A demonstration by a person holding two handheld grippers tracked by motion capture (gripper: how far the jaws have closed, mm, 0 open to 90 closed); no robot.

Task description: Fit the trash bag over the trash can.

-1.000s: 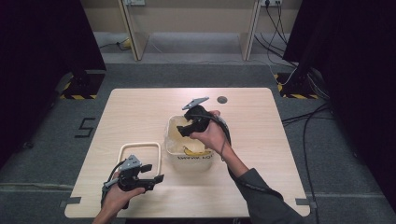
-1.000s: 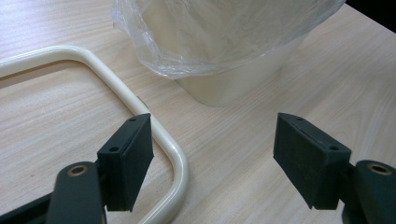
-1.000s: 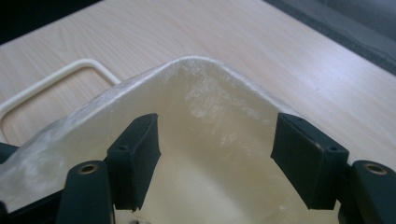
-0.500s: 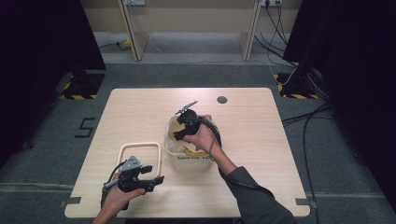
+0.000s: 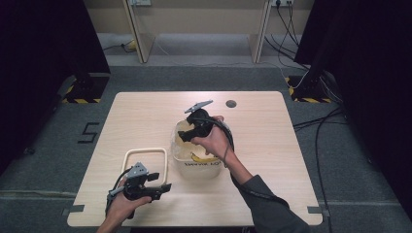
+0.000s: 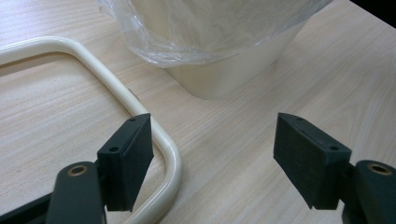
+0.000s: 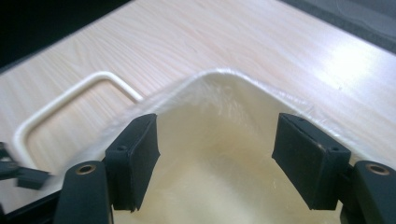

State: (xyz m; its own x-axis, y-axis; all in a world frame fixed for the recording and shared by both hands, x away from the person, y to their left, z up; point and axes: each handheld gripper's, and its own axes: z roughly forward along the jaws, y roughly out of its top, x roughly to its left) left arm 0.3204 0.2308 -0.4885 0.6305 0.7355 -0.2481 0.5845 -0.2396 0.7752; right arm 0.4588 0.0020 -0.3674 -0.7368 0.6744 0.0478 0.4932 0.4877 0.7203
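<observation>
A: Table state?

B: The wooden table (image 5: 301, 160) was the biggest thing there and mostly bare. Wide free strips ran along its far edge and its right side. A small dark round spot (image 5: 231, 103) sat near the far edge, well apart from the rest.

A: And the work piece?

B: A cream bin (image 5: 199, 165) stood about mid-table, lined with a clear plastic bag (image 6: 196, 42) that folded over the rim. Something yellow (image 5: 204, 158) lay inside at the near wall; couldn't tell what it was. Printed text was on the near face, too small to read.

A: Anything beside it?

B: A cream ring frame (image 5: 145, 162), rounded rectangle, lay flat just left of the bin. In the left gripper view its corner passed right by that gripper's left jaw; frame and bin looked close but apart.

A: Right gripper?

B: The right gripper (image 5: 189, 135) hung over the bin's far-left rim, pointed down into it. In the right gripper view the jaws were spread wide with nothing between them, the lined inside of the bin below. The rim corner was the nearest obstacle.

A: Left?

B: The left gripper (image 5: 165, 186) sat low near the front edge, aimed at the bin's base. Jaws spread wide, empty, bare wood between them. The frame's near corner was in the way on its left side; free table on its right.
</observation>
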